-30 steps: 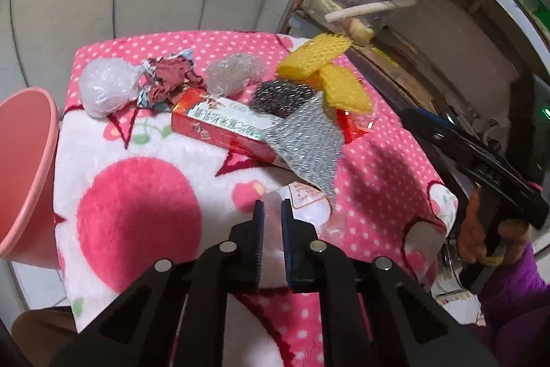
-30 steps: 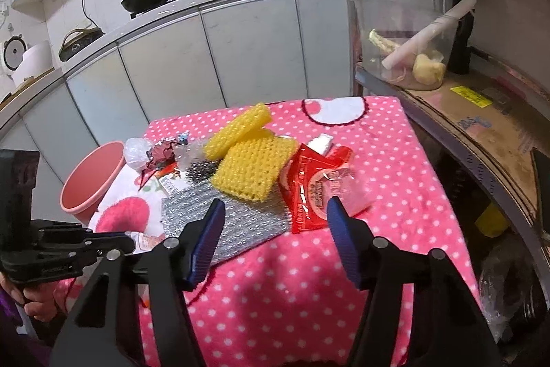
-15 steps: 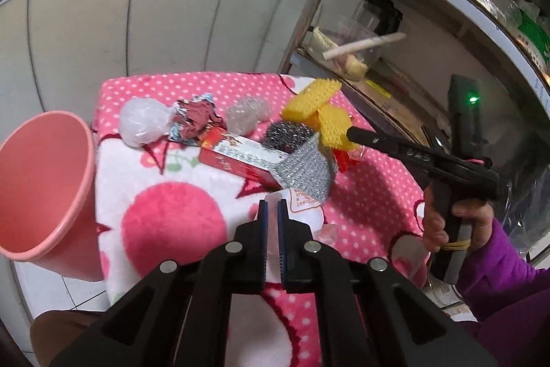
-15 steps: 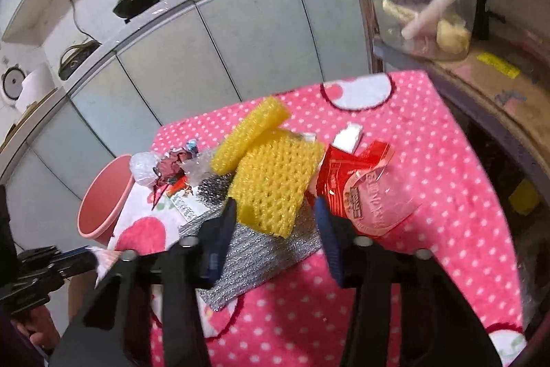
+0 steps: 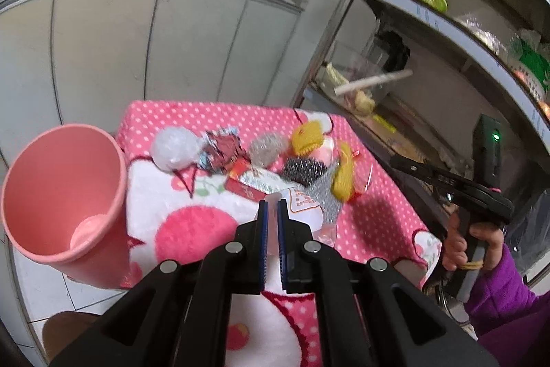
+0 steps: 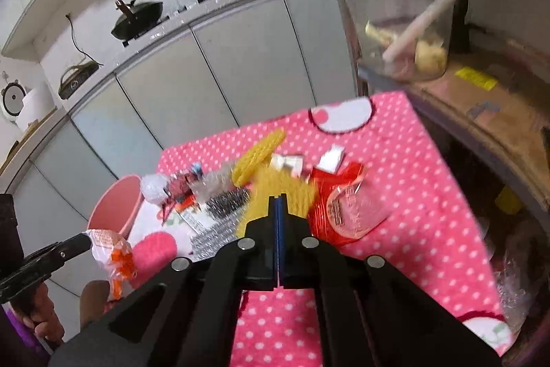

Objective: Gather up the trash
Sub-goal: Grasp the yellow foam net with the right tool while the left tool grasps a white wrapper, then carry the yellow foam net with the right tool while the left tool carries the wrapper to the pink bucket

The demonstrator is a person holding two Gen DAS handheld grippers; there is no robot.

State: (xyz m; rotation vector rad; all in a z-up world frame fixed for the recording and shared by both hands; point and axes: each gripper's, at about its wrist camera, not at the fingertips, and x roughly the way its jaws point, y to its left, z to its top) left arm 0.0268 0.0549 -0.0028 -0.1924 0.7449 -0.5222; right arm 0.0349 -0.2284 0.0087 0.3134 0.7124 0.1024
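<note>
Pink tablecloth (image 5: 378, 212), scattered trash (image 5: 261, 181)

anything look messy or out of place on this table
Yes: trash lies heaped mid-table on the pink dotted cloth, not in the pink bin beside it: crumpled wrappers, yellow foam netting, a red packet.

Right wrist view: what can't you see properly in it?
- Net: blurred at the tips of the right gripper, whose jaws have just closed. Whether it is gripped is unclear.
- Wrapper in the left gripper: its print is too small to read.
- Bin: its inside does not show, and the trash and the wrapper hide part of it.
</note>
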